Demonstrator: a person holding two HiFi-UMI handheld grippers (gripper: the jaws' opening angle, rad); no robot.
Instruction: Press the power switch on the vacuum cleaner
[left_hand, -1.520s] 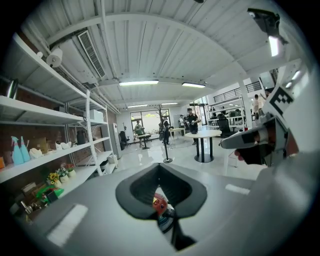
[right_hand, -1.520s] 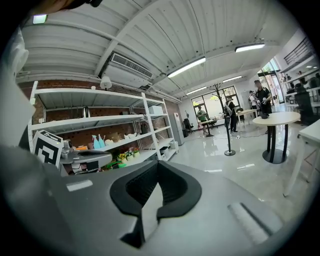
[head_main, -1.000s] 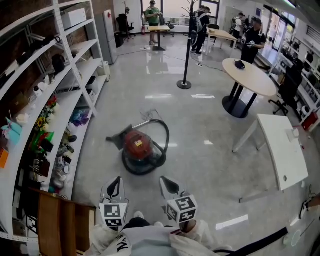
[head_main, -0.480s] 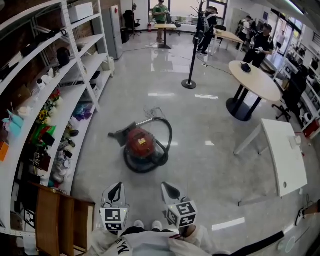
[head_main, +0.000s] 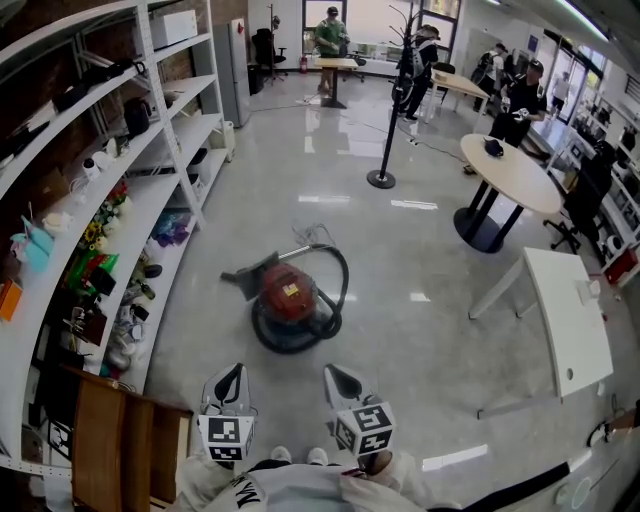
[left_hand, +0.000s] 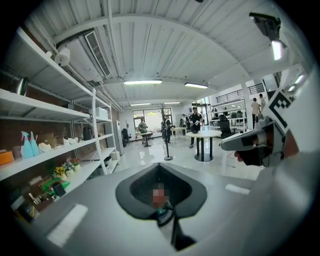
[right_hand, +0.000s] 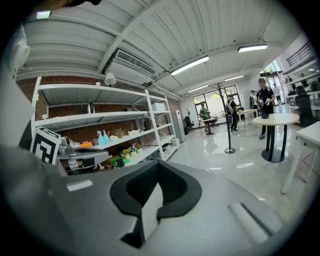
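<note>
Left gripper (head_main: 230, 378) and right gripper (head_main: 337, 377) were held low, side by side, close to the person's body. Each carried a cube with black-and-white square markers.

Left fingers (left_hand: 115, 225): smooth matte grey shells with a dark padded lining, clenched so only a thin seam showed, nothing between them. Right fingers (right_hand: 200, 220): same build, also clenched and empty.

Vacuum cleaner (head_main: 288, 293) lay on the floor (head_main: 420, 340) ahead of both pairs of fingertips, roughly between their lines and well apart from them. It had a rounded, domed red body with a small yellow patch on top. A black hose (head_main: 335, 300) curled around it in a loop. A flat dark nozzle (head_main: 245, 274) sat on the side ahead of the left fingers. The power switch could not be made out.

The floor was pale grey, polished and strongly reflective.

Outboard of the left fingers stood white open shelving (head_main: 150, 190), crowded with small items. A brown wooden panel (head_main: 110, 450) stood just beside that gripper.

Outboard of the right fingers was a white rectangular desk (head_main: 570, 320). Farther ahead stood a round beige desk (head_main: 515, 175) on a black pedestal and a thin black pole (head_main: 385, 130) on a disc base.
</note>
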